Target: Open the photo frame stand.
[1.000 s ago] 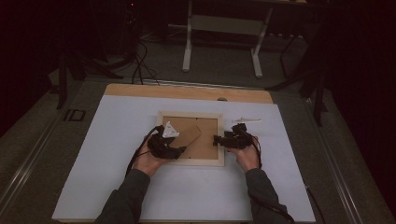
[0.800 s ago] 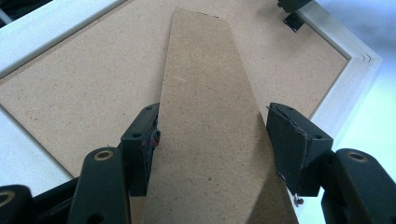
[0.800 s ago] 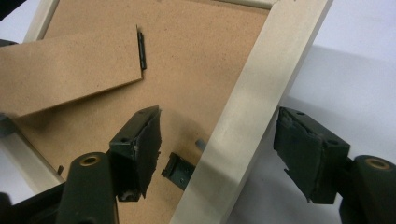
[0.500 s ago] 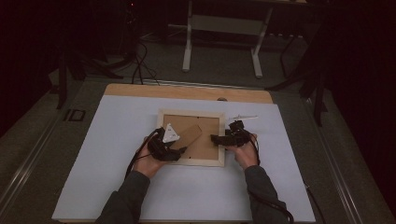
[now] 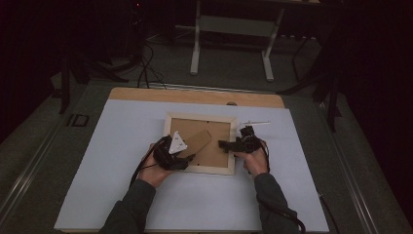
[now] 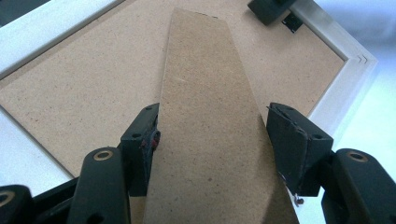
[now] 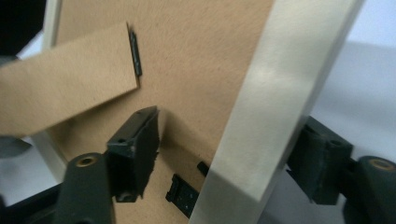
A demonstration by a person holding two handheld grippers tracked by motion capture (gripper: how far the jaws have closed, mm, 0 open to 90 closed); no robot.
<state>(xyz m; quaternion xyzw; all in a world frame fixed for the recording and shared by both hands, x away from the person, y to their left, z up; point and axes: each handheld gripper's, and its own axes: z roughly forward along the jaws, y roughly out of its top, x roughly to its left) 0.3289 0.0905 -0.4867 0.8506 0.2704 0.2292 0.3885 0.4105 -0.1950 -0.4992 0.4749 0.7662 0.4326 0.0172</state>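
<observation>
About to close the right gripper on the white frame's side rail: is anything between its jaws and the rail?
Nothing visible. The right gripper straddles the white wooden picture frame's rail, one jaw over the brown fibreboard backing, the other outside. The small black turn clips sit beside the rail, below the inner jaw.

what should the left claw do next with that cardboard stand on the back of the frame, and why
Probably close the left claw on the cardboard stand and swing it outward. The stand lies between its jaws, one pad at its edge, the other a little apart, so it isn't gripped yet. The right claw straddles the picture frame rail, jaws wide and just closing slightly, apparently ready to steady it.
</observation>
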